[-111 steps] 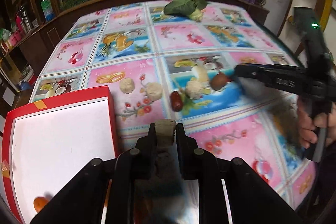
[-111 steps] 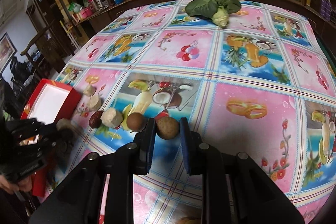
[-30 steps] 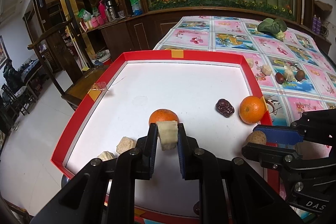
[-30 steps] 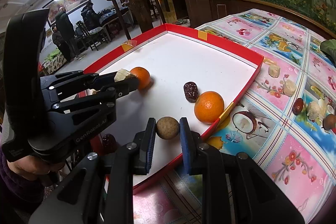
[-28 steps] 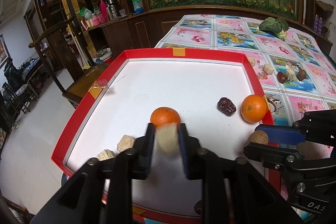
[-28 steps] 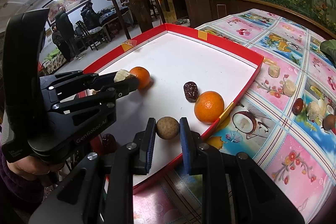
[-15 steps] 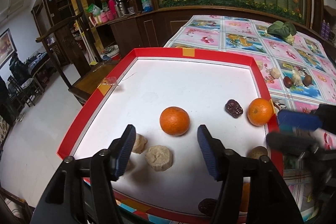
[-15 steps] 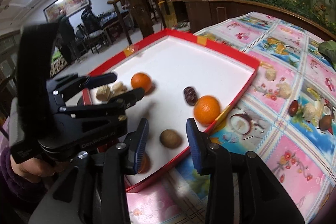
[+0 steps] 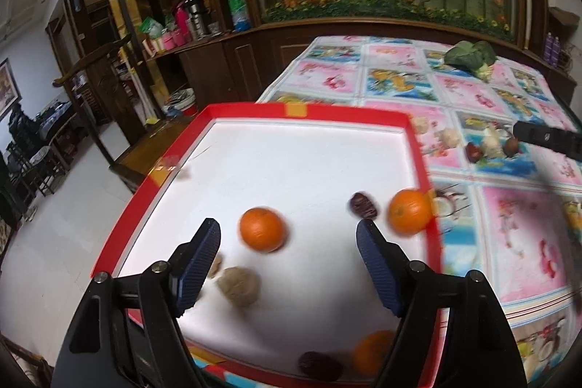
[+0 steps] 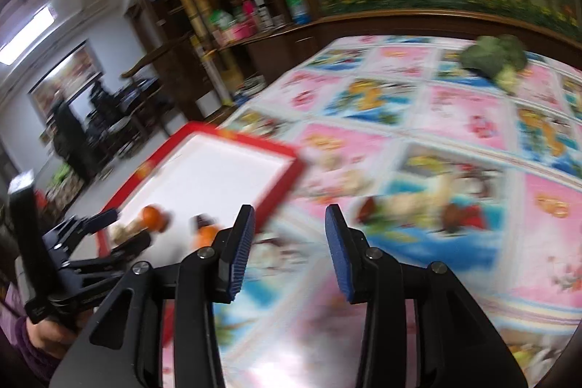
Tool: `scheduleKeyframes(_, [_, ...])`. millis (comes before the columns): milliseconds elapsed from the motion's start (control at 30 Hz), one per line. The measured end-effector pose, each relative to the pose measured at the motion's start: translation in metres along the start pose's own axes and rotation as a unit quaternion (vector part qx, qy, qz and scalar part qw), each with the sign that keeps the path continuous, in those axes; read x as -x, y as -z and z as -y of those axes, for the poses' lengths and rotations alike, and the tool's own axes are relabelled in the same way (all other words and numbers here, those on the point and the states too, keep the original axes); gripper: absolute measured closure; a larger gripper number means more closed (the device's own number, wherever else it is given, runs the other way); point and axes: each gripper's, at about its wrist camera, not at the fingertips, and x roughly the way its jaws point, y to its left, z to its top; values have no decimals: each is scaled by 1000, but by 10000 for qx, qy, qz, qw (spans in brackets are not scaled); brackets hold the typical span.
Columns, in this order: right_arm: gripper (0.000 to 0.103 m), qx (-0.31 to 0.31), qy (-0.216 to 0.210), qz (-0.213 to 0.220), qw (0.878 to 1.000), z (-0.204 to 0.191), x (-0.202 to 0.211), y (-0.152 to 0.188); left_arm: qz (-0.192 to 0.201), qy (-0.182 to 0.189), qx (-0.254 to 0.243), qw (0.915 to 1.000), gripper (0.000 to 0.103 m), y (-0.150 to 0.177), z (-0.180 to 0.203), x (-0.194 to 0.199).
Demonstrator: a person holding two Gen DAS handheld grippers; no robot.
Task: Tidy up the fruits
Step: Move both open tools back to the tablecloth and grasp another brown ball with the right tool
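Observation:
The red-rimmed white tray (image 9: 349,113) holds several fruits: an orange (image 9: 262,233), a second orange (image 9: 409,211), a dark date (image 9: 363,206) and a beige chunk (image 9: 240,286). My left gripper (image 9: 287,235) hangs over the tray's near part, its jaws opening wide with nothing between them. More fruits lie on the flowered tablecloth: a date (image 9: 473,151), a beige piece (image 9: 491,142) and a brown round one (image 9: 511,144). My right gripper (image 10: 289,217) is over the cloth beside the tray (image 10: 276,148), jaws opening and empty. Its view is blurred.
A green cabbage (image 9: 469,57) lies at the table's far end, before a dark wooden cabinet. Floor and chairs lie beyond the tray's left rim. A hand in a purple sleeve (image 10: 36,340) holds the left gripper (image 10: 125,228).
The left gripper opened and the beige chunk now lies on the tray. The right gripper opened, left its round brown fruit in the tray and swung right, off the tray.

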Motion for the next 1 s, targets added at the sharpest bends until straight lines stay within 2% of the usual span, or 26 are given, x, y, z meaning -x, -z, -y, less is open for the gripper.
scheduleKeyframes(133, [57, -75, 463, -187, 9987, 45, 6, 5, 143, 166, -163, 9996, 25, -8, 20, 7])
scheduleKeyframes(267, [57, -143, 803, -419, 9958, 68, -4, 8, 211, 443, -386, 9980, 25, -15, 45, 12])
scheduleKeyframes(533, [57, 81, 994, -463, 9939, 59, -21, 9, 190, 668, -678, 9953, 25, -16, 71, 14])
scheduleKeyframes(733, [58, -165, 1058, -555, 9927, 63, -34, 3, 218, 663, -797, 9944, 25, -24, 82, 14])
scheduleKeyframes(767, [59, -235, 1042, -568, 9926, 64, -37, 1, 218, 679, -821, 9941, 25, -26, 85, 14])
scheduleKeyframes(833, [75, -328, 1058, -608, 9920, 69, -42, -2, 233, 740, -897, 9929, 25, -32, 92, 13])
scheduleKeyframes(867, [78, -270, 1129, -643, 9912, 69, -43, -3, 243, 754, -930, 9925, 25, -34, 94, 12])
scheduleKeyframes(1000, [78, -204, 1151, -724, 9905, 70, -39, -3, 239, 961, -1182, 9880, 25, -48, 114, 5])
